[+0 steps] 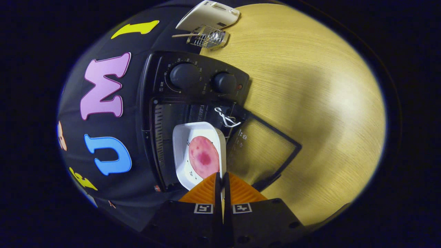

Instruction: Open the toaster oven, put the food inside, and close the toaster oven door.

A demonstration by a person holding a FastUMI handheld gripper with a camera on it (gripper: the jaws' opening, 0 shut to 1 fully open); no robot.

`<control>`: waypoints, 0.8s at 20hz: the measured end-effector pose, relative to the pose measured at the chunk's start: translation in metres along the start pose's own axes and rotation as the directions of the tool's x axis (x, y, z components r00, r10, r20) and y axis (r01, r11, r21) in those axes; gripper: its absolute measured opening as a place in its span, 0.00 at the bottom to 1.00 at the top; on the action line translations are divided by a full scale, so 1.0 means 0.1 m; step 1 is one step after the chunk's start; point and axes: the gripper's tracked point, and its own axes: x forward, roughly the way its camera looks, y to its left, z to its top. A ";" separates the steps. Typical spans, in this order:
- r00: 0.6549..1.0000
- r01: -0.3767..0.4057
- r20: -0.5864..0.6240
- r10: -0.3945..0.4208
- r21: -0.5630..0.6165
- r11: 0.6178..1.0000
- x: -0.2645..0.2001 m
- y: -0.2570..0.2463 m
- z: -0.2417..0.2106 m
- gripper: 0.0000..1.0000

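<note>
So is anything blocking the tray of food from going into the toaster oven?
Nothing visible does. The toaster oven door is open, and the white tray, pinched at its rim by the gripper, is already heading into the opening.

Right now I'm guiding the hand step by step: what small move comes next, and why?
Probably push the white tray further into the toaster oven. The gripper is shut on the tray's rim, the ham slice rides on it, the door is open, and the tray's near end looks still outside.
</note>
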 end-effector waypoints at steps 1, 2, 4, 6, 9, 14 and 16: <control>1.000 0.001 0.022 -0.002 0.039 0.999 0.11 0.06 0.01 0.06; 0.999 -0.004 0.039 0.001 0.083 0.997 0.21 0.11 0.01 0.06; 0.998 -0.014 0.069 0.003 0.164 0.986 0.38 0.23 0.00 0.06; 0.995 -0.017 0.095 -0.002 0.198 0.980 0.51 0.31 0.00 0.06; 0.991 -0.025 0.134 -0.009 0.253 0.967 0.64 0.40 0.01 0.06; 0.991 -0.045 0.134 0.006 0.291 0.956 0.78 0.51 -0.02 0.06; 0.992 -0.051 0.124 0.014 0.300 0.953 0.80 0.51 -0.04 0.15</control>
